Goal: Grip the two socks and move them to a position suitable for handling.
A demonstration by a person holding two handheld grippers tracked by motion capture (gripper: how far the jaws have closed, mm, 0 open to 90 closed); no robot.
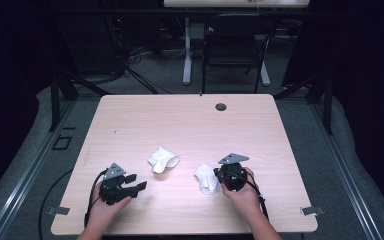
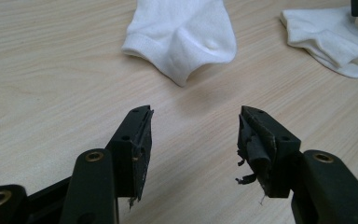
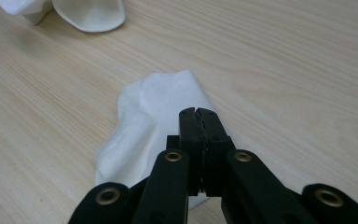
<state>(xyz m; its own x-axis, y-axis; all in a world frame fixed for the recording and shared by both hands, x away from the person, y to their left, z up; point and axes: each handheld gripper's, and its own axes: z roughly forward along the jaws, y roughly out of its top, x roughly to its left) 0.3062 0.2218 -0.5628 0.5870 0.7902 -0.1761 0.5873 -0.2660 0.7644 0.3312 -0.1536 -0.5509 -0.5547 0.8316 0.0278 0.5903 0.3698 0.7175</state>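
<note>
Looks like a lab/office: dark curtains, cables (image 1: 140,75) on carpet, desk legs (image 1: 187,50), black chair (image 1: 232,47).

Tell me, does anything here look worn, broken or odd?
Yes. The left gripper has frayed pads: on its right-hand fingers the black lining is torn, with shreds hanging loose. The two white socks lie crumpled.

Two black grippers, left gripper (image 1: 139,183) and right gripper (image 1: 216,175), each with a grey three-cornered plate on top, gold screw rings, black cables, bare forearms
</note>
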